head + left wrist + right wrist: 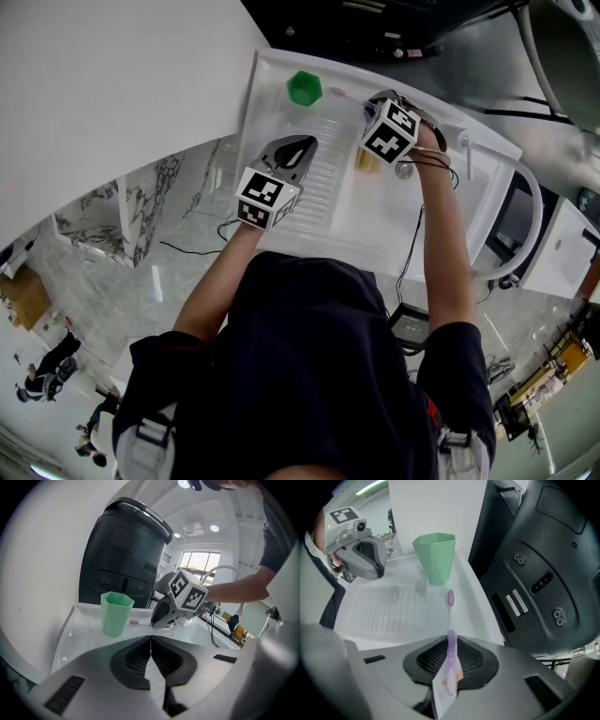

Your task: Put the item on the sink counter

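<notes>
Here, in the head view, both grippers hang over the white sink surface (375, 220). The left gripper (292, 150) is above the ribbed drain board (328, 183). The right gripper (375, 148) is further right and points steeply down. A green cup (304, 88) stands at the far edge. What the right one carries is not clear from up here.

In the left gripper view, its jaws are pressed together with nothing between them. Beyond them the green cup stands upright. Just to its right, the lilac head of the toothbrush (134, 622) shows low at the surface, under the right gripper's tip; whether it touches I cannot tell. A dark appliance (124, 550) rises behind.

In the right gripper view, the jaws are clamped on the toothbrush's handle, low down by a small white tag (442, 688). The brush runs straight out from them, with its head near the cup but apart from it.

It is likely light and stiff along the handle, with some flex at the thin neck. The smooth plastic could swivel or slip in the pads. The thick lower handle, where it is held, looks the right place to take it, not the neck or the soft bristles. Laid along the surface it should rest, though a rounded handle may roll a little.
</notes>
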A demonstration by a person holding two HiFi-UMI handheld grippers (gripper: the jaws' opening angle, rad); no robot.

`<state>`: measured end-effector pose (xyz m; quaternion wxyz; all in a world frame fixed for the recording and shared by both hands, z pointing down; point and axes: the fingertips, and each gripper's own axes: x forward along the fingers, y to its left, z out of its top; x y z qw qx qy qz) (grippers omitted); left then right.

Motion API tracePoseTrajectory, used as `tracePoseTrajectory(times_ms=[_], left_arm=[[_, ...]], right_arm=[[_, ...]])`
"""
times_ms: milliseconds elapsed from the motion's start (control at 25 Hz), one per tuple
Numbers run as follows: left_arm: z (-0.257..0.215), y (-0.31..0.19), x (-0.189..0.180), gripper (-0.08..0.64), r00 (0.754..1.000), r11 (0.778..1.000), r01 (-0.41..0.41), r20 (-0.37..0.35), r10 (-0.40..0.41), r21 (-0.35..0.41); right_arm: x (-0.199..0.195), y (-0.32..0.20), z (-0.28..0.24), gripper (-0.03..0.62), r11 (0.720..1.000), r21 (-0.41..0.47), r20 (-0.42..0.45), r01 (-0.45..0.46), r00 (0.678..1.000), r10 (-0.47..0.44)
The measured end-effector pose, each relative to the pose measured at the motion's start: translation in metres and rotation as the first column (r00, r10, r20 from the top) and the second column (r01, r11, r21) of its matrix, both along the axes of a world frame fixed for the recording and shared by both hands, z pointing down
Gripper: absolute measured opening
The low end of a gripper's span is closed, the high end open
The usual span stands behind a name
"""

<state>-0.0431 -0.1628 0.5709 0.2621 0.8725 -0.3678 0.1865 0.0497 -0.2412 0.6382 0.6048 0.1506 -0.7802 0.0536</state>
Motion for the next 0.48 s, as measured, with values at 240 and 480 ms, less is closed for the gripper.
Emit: tracePoseTrajectory(times_ms=[240,480], left_arm=[[-0.0002,-0.0003,-0.0031,0.014,1.0,1.0,-0.001,0.012,0.001,0.005],[-0.0023,-0.0008,-0.0023,0.014,1.0,1.0,-0.001,0.01,0.001,0.007]], right_arm=[[0.0024,-0.0017,-0.0026,0.064,1.0,0.019,0.001,-0.013,1.0,0.013],[0.0048,-0.0013,-0.0084,0.064,0.999,0.019,0.015,-0.038,0.999,0.037]])
